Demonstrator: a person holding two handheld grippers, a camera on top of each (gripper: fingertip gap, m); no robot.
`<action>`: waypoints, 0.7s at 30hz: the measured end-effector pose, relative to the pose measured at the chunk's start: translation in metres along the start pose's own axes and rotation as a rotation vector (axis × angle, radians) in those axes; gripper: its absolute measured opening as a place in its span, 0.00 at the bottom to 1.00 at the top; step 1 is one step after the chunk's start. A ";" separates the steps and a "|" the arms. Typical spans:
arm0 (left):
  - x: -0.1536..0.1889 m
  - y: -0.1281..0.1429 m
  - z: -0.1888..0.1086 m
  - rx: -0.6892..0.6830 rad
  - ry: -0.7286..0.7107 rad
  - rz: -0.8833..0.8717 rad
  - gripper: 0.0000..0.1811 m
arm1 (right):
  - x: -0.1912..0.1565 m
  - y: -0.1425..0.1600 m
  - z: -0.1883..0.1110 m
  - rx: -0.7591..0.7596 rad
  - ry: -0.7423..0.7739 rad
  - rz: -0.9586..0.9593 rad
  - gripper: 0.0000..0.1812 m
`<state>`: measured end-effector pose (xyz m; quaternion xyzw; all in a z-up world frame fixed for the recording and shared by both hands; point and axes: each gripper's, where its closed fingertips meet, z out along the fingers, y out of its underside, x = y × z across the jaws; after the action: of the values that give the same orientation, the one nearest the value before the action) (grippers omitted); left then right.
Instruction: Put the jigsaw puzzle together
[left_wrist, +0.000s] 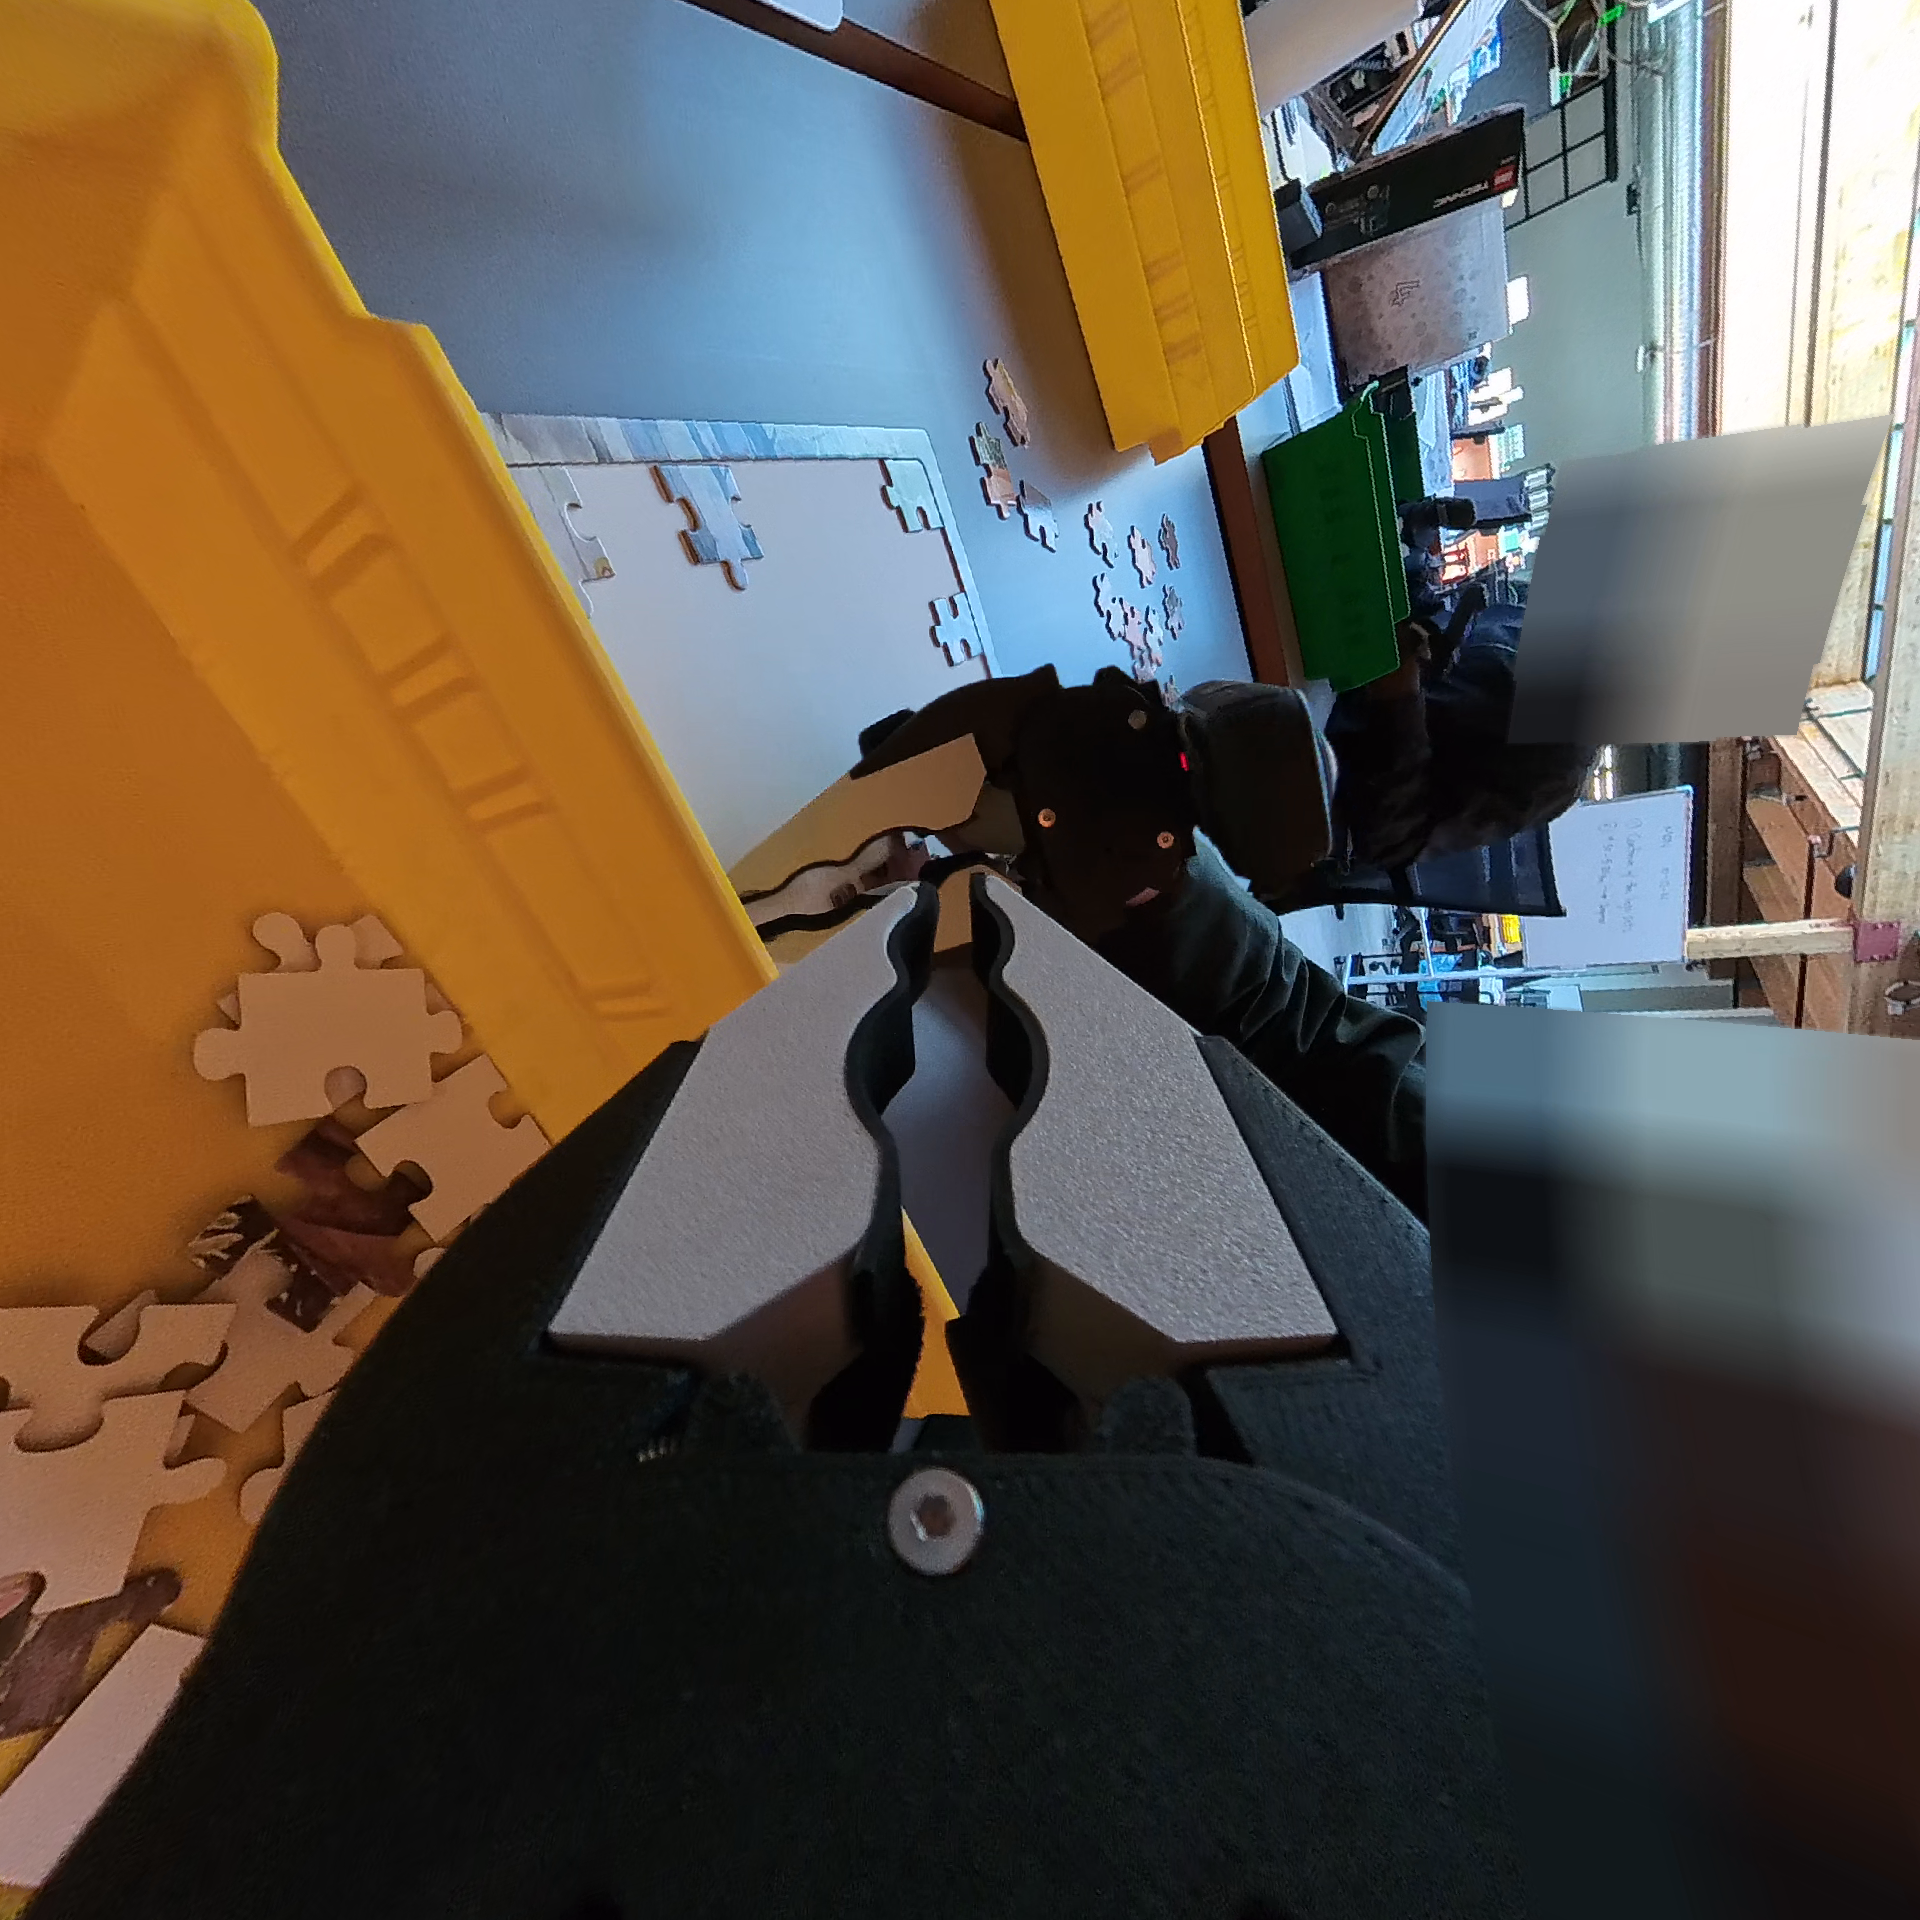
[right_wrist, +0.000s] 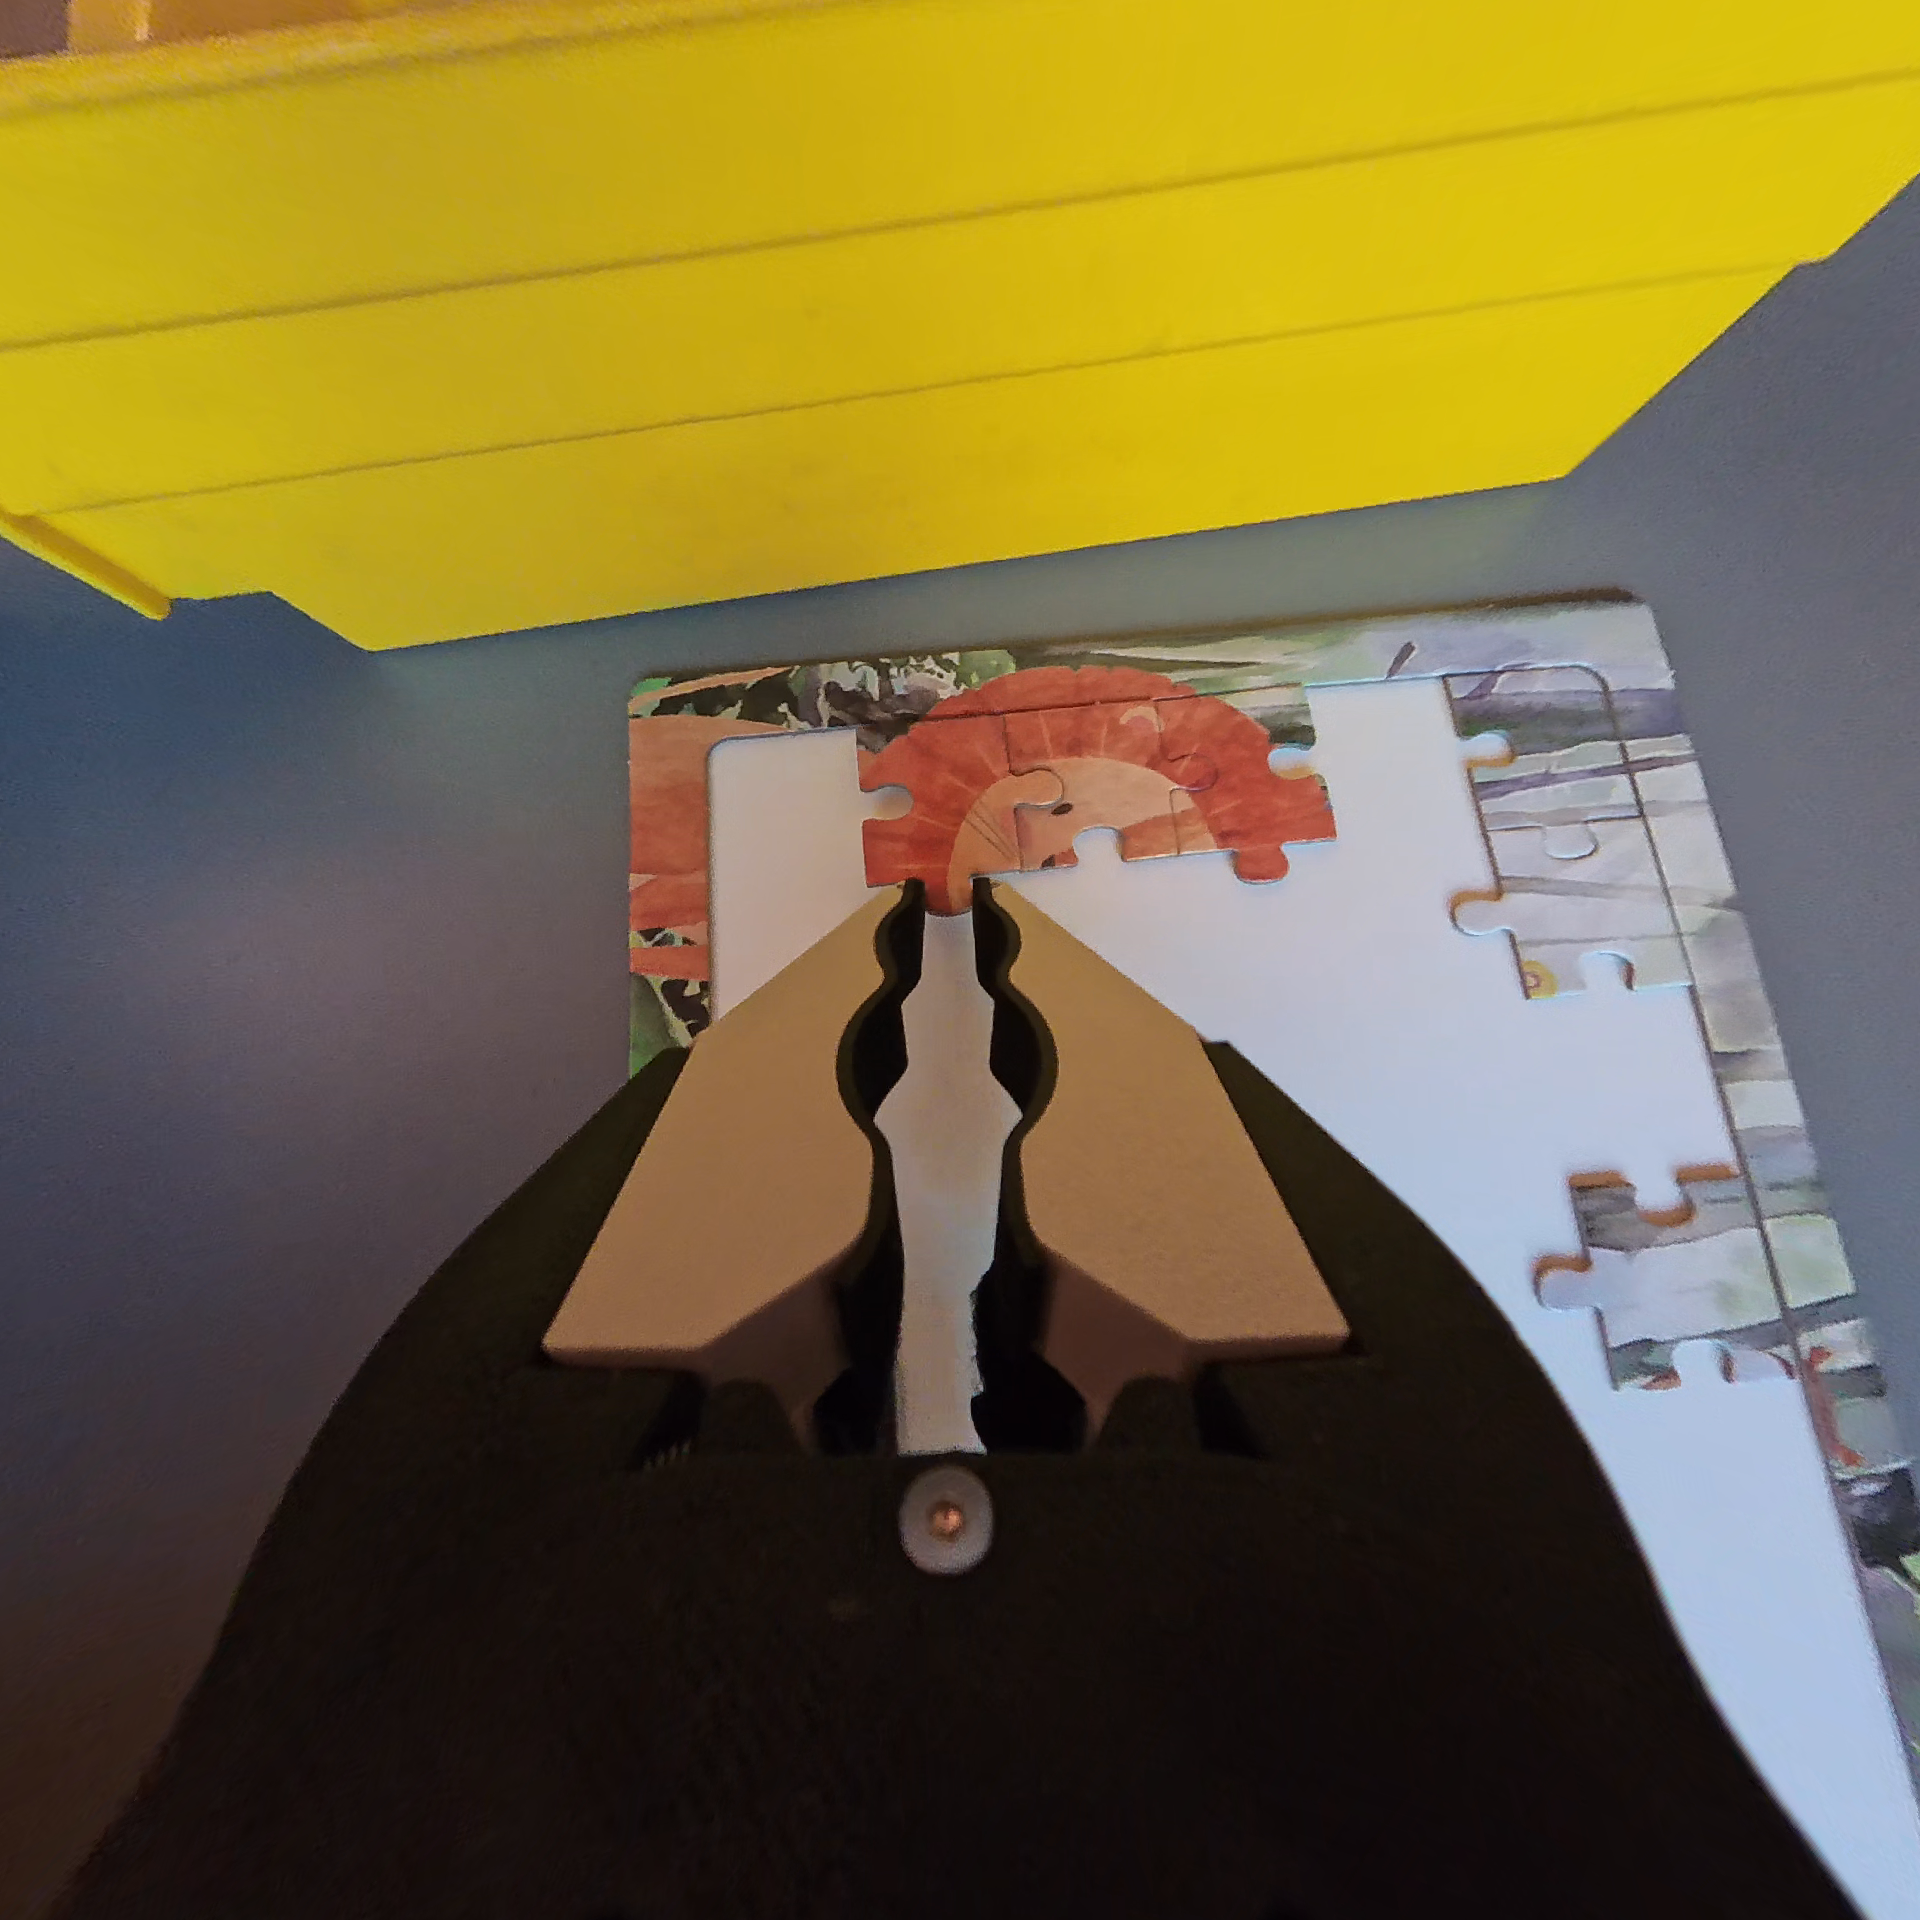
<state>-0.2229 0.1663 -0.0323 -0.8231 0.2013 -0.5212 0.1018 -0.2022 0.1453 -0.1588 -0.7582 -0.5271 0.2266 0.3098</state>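
1. Orange lion-mane piece (right_wrist: 940, 894): the right tool (right_wrist: 948, 885) has its tips narrowed onto the lower tab, pinching it at the edge of the joined mane cluster (right_wrist: 1091, 790) in the puzzle tray (right_wrist: 1351, 1039). Grip is small, on a knob only.
2. Left tool (left_wrist: 948, 883): tips nearly together with a slim gap; nothing seen between them, so it looks empty. It hovers over the rim of the yellow bin (left_wrist: 416, 727).
3. Loose pieces (left_wrist: 312, 1039) lie heaped in that bin, many blank side up.
4. Tray sits on the grey surface (right_wrist: 260, 935), just before another yellow bin (right_wrist: 727, 312). Right border carries placed pale pieces (right_wrist: 1579, 914); the middle is bare white.
5. Judgement: seating step. Press flat, nudge sideways until the tab meets its socket; avoid levering up, or the neighbours may lift.
6. Far off: more pieces (left_wrist: 1132, 582) scattered on the surface beyond the tray.
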 end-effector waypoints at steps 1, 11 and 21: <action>0.000 0.000 0.000 0.000 0.000 0.000 0.02 | 0.000 0.001 0.000 -0.001 -0.005 0.008 0.05; 0.000 0.000 0.001 -0.004 0.000 -0.001 0.02 | 0.000 -0.001 0.001 0.001 -0.003 0.002 0.07; 0.001 0.000 0.002 -0.007 -0.002 0.000 0.02 | 0.010 -0.024 0.002 0.082 0.051 0.028 0.08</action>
<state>-0.2207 0.1656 -0.0326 -0.8239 0.2030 -0.5197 0.0993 -0.2159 0.1617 -0.1433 -0.7577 -0.4985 0.2329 0.3510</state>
